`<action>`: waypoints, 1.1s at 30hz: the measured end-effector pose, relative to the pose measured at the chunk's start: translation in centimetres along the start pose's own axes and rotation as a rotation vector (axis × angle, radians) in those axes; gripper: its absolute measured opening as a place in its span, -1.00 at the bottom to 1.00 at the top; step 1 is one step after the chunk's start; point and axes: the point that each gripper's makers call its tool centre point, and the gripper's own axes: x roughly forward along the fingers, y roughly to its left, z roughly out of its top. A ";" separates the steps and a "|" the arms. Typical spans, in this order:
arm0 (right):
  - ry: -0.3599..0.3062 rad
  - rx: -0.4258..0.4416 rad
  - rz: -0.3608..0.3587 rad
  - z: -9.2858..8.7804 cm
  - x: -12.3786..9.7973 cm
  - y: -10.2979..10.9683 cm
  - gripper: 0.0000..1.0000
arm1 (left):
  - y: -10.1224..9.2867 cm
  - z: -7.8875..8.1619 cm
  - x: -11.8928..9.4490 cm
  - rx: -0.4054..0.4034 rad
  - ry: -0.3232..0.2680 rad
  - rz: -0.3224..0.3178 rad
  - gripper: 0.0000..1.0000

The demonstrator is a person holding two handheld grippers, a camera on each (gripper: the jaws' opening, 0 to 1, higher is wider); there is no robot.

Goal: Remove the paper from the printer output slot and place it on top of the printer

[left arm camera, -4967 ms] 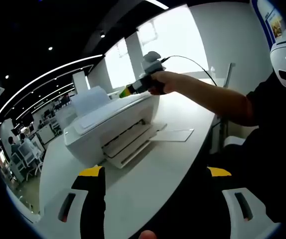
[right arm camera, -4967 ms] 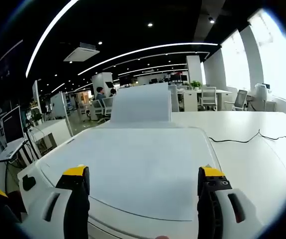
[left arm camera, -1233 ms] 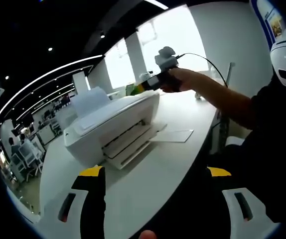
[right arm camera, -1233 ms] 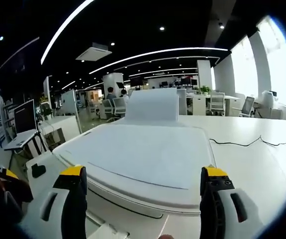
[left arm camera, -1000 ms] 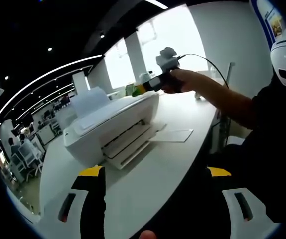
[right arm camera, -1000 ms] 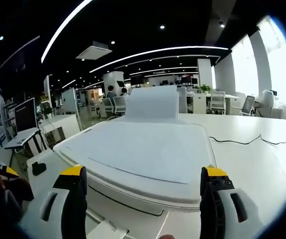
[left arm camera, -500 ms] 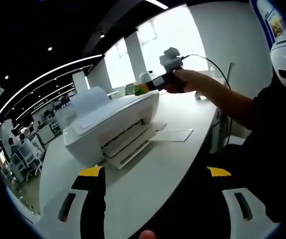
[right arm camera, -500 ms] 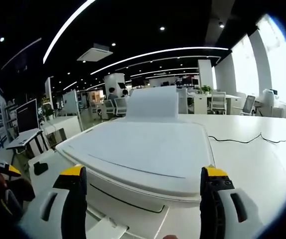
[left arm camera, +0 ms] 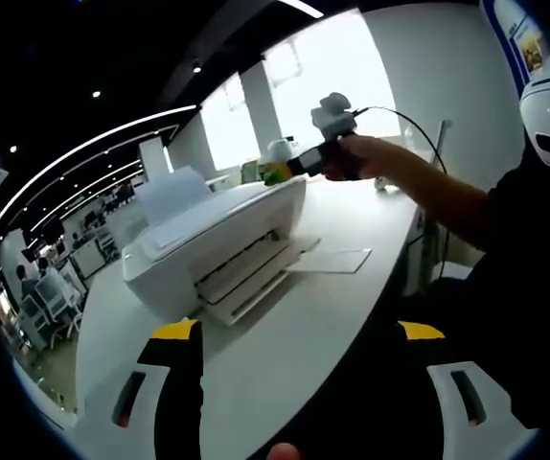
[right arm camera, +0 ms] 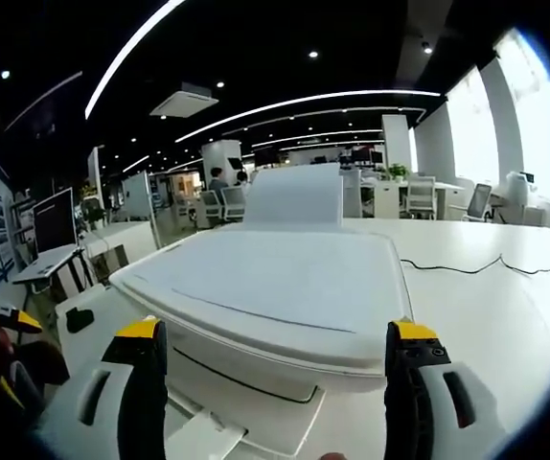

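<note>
The left gripper view looked across a white table (left arm camera: 285, 355) in a dim open office. On the far left stood rows of desks and office chairs (left arm camera: 40, 287) under curved ceiling light strips. Further right, a white inkjet printer (left arm camera: 208, 251) sat on the table with its rear paper support raised. A sheet of paper (left arm camera: 213, 209) lay flat on the printer's lid. The output tray (left arm camera: 256, 287) folded out from the printer's front, and a flat white extension (left arm camera: 331, 261) lay on the table just beside it. At the bottom, the left gripper (left arm camera: 299, 383) held its two yellow-tipped jaws wide apart, with nothing between them. Right of the printer, a hand (left arm camera: 356, 158) on an outstretched arm held the right gripper (left arm camera: 277, 173) near the printer's far corner; at that size its jaws could not be told apart. A black cable arced from it toward bright windows. A dark sleeve covered the far right.

The right gripper view faced the printer's front (right arm camera: 275, 307) from close by. On the left, a monitor (right arm camera: 53, 222) stood on a desk, and part of the left gripper (right arm camera: 7, 369) showed at the edge. The paper (right arm camera: 285, 278) lay across the lid. The right gripper (right arm camera: 273, 393) had its jaws spread wide, one at either side of the printer, gripping nothing. On the right, a black cord (right arm camera: 476, 266) trailed over the table toward windows and chairs.
</note>
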 end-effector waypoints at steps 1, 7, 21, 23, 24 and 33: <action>0.001 0.001 0.000 0.0 -0.1 0.0 0.80 | 0.0 0.0 0.0 0.001 -0.001 0.000 0.68; -0.001 0.000 0.006 -0.1 -0.4 0.1 0.80 | -0.1 0.1 0.0 0.002 0.000 0.000 0.68; 0.016 -0.008 0.020 -1.0 -1.1 0.0 0.80 | 0.0 0.2 -0.1 0.005 -0.002 0.002 0.68; 0.013 -0.006 0.019 -1.0 -1.2 -0.1 0.80 | 0.0 0.2 -0.1 0.006 -0.002 0.002 0.68; 0.012 -0.006 0.017 -1.0 -1.3 -0.2 0.80 | 0.0 0.2 -0.1 0.007 -0.001 0.002 0.68; 0.016 -0.014 0.029 -1.3 -1.7 0.0 0.80 | -0.1 0.2 -0.1 0.007 0.000 0.002 0.68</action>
